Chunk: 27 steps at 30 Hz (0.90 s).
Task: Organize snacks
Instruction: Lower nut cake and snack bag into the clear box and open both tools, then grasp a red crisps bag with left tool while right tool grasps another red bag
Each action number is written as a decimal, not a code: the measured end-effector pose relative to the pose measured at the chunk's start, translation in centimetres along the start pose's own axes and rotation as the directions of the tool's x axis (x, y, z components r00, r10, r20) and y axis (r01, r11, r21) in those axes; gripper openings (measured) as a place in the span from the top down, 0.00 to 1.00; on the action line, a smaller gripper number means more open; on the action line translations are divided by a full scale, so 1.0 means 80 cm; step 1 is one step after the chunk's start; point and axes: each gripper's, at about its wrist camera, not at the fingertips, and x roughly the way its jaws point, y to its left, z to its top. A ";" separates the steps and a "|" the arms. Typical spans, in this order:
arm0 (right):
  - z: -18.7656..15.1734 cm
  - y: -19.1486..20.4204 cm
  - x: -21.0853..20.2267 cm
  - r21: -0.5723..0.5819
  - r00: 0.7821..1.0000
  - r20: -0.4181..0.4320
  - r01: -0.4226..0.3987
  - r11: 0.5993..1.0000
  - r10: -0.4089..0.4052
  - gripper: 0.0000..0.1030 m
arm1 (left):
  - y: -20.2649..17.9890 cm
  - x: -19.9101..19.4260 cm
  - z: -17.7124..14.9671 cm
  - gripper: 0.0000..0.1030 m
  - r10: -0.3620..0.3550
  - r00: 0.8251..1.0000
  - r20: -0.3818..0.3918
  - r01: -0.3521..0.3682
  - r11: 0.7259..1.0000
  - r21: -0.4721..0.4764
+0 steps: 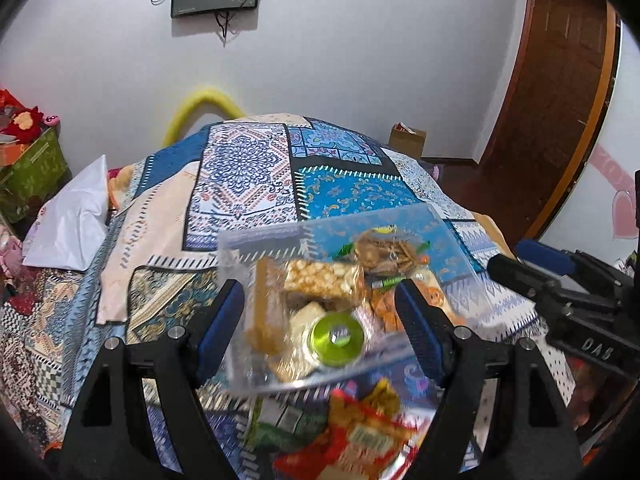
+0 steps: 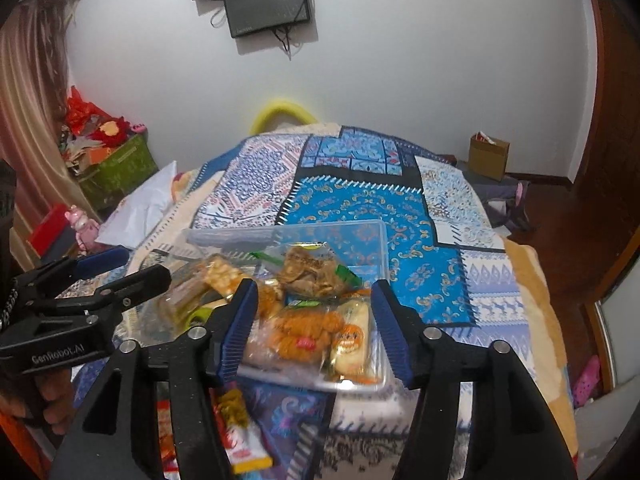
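A clear plastic box point(image 1: 276, 236) point(image 2: 372, 240) sits on the patterned quilt, full of wrapped snacks: a puffed-grain bar point(image 1: 320, 276), a brown crisps bag point(image 2: 312, 270), an orange snack bag point(image 2: 308, 326) and a green round item point(image 1: 336, 338). My left gripper point(image 1: 316, 286) point(image 2: 136, 266) hangs open over the box's near left part. My right gripper point(image 2: 314, 284) point(image 1: 510, 258) hangs open over its near right part. Neither pair of pads touches anything. A red and yellow packet point(image 1: 360, 436) point(image 2: 240, 432) lies on the quilt in front of the box.
The quilt point(image 2: 360, 200) covers a bed that drops off at the right onto a dark floor. A white bag point(image 1: 72, 224) lies at the left. A green crate point(image 1: 32, 168), a cardboard box point(image 2: 490, 156) and a wooden door point(image 1: 560, 80) ring the bed.
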 end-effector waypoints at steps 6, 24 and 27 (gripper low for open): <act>-0.023 0.010 -0.028 -0.002 1.000 0.004 -0.018 1.000 0.018 0.42 | 0.008 -0.031 -0.038 0.21 -0.002 1.000 -0.020 0.002 1.000 0.001; -0.115 0.015 -0.018 0.063 0.987 -0.153 -0.043 0.997 0.052 0.40 | -0.018 0.010 -0.151 0.21 -0.067 0.970 -0.233 0.080 0.996 0.046; -0.123 0.013 -0.016 0.074 0.984 -0.169 -0.045 0.996 0.057 0.40 | -0.020 0.028 -0.150 0.21 -0.061 0.968 -0.245 0.072 0.997 0.038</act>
